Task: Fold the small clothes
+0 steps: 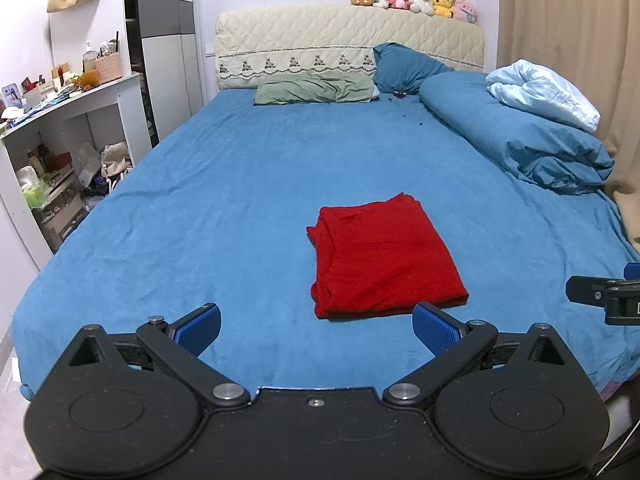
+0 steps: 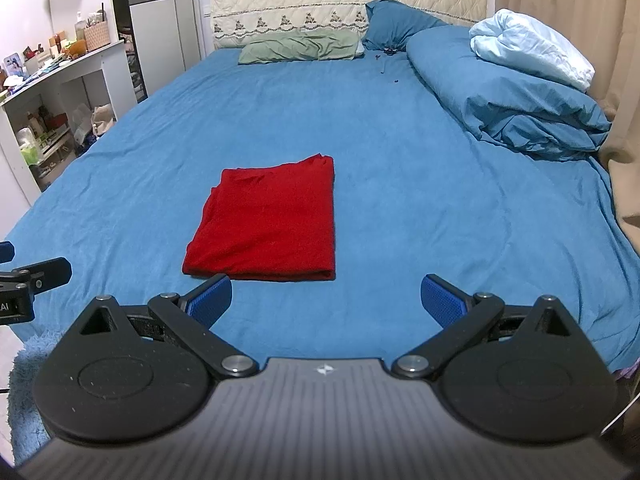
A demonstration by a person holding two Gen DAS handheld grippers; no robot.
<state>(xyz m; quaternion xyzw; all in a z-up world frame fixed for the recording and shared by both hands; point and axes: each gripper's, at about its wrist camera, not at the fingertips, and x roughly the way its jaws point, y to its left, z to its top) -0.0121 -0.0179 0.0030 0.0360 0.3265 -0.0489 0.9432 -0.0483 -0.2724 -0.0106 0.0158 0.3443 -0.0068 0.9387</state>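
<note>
A red garment (image 1: 384, 256) (image 2: 268, 226) lies folded into a neat rectangle on the blue bed sheet (image 1: 224, 208) (image 2: 420, 208). My left gripper (image 1: 316, 330) hovers over the near part of the bed, open and holding nothing, with the garment just beyond it and slightly right. In the right wrist view my right gripper (image 2: 326, 300) is open too, and the garment sits ahead of it to the left. Blue pads (image 1: 200, 328) (image 2: 442, 300) face inward on both. Neither gripper touches the cloth.
A bunched blue duvet (image 1: 516, 132) with a pale blue cloth (image 1: 544, 94) on top fills the right side. Green and blue pillows (image 1: 316, 86) rest against the quilted headboard (image 1: 344, 36). A cluttered white shelf unit (image 1: 68, 136) stands left of the bed.
</note>
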